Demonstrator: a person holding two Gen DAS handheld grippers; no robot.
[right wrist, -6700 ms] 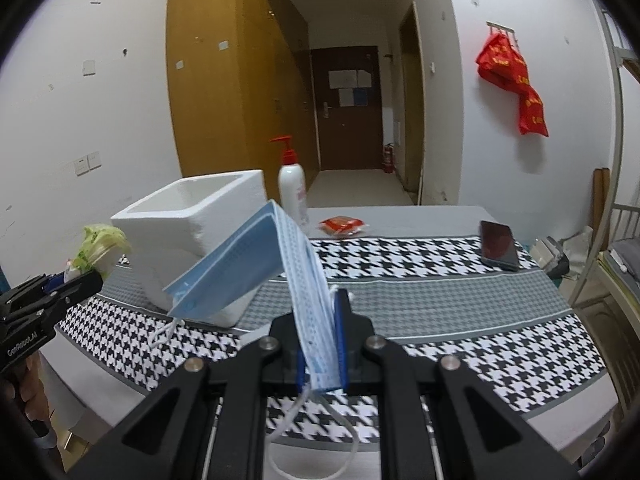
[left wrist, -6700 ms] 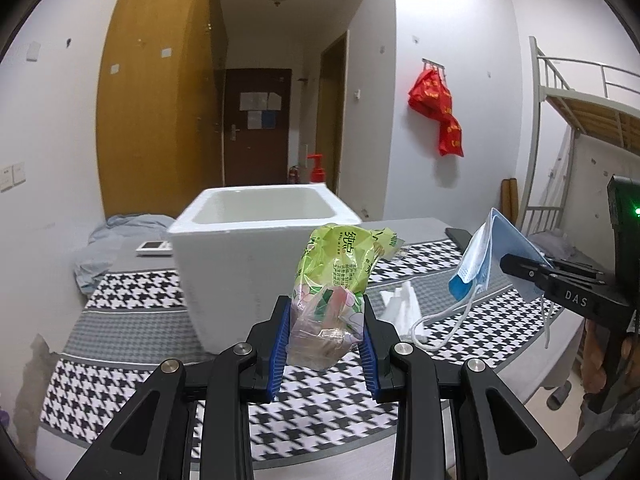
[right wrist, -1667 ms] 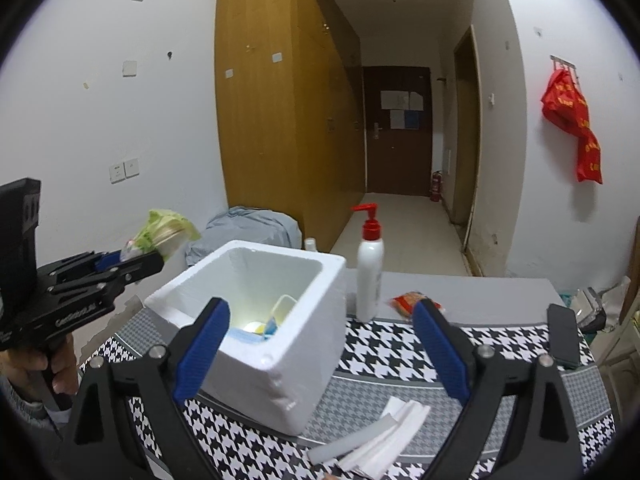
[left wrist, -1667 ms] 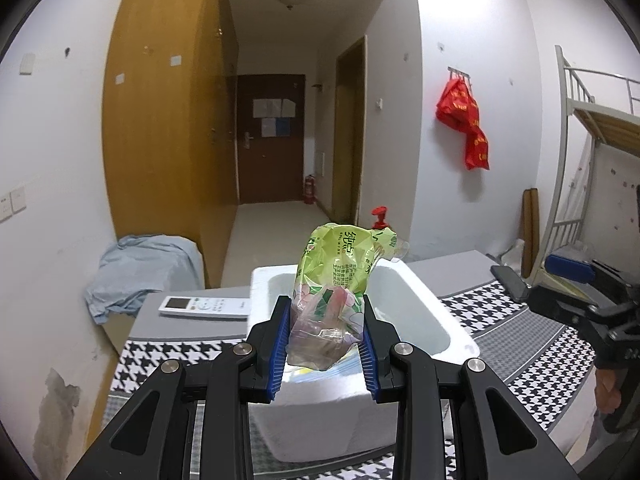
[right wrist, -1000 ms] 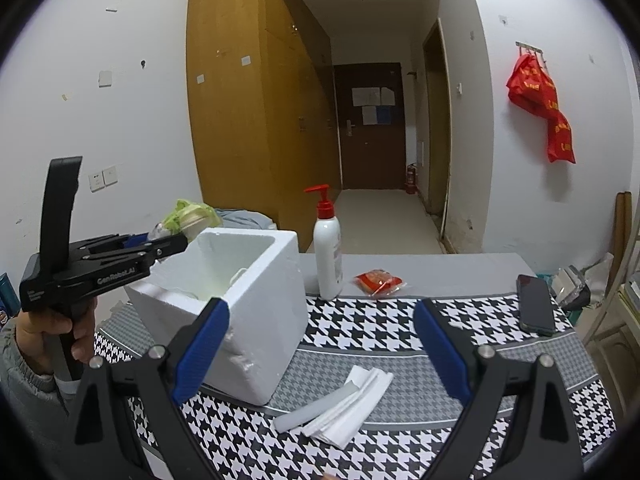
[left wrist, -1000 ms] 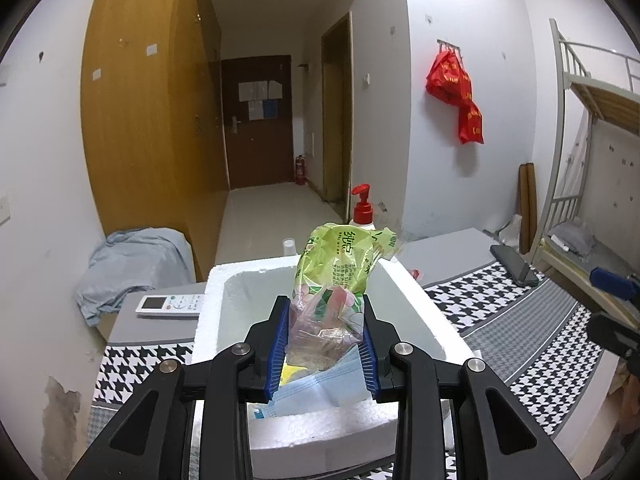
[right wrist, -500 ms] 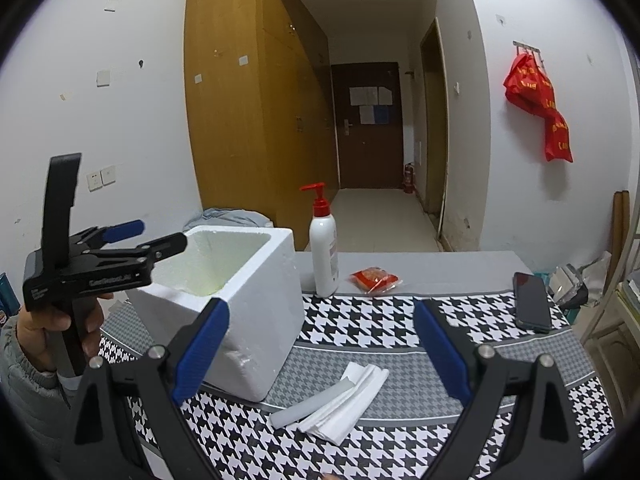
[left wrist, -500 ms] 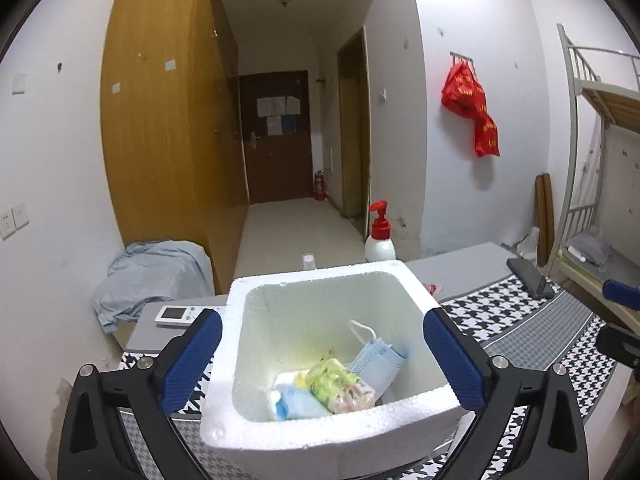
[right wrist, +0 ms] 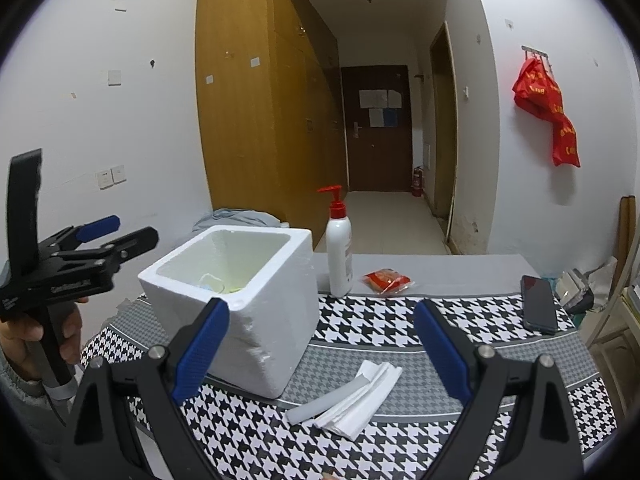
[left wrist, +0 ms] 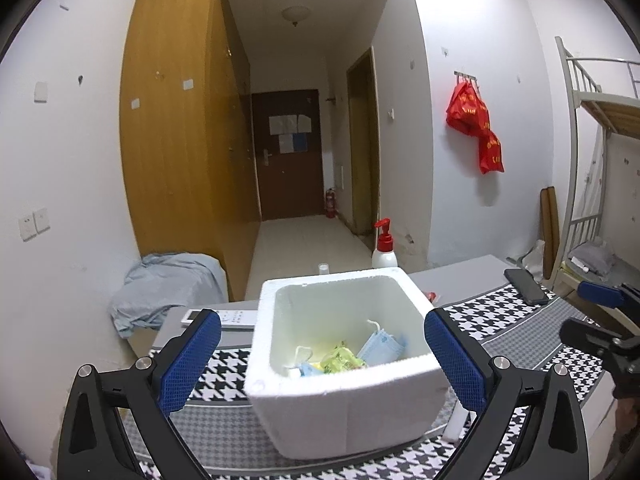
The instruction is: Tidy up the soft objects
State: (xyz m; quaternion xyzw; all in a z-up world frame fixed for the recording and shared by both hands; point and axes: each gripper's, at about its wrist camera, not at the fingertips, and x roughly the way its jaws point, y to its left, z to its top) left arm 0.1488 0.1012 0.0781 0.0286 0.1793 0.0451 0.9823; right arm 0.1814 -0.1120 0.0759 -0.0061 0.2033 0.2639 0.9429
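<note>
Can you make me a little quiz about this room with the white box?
1. True or false: the green packet lies inside the box.
2. What stands right behind the box? A) a pump bottle B) a kettle C) a lamp
3. Fill in: both the left gripper and the right gripper are ____ and hold nothing.

Key
1. True; it lies beside the blue mask.
2. A, the pump bottle with a red top.
3. open
</note>
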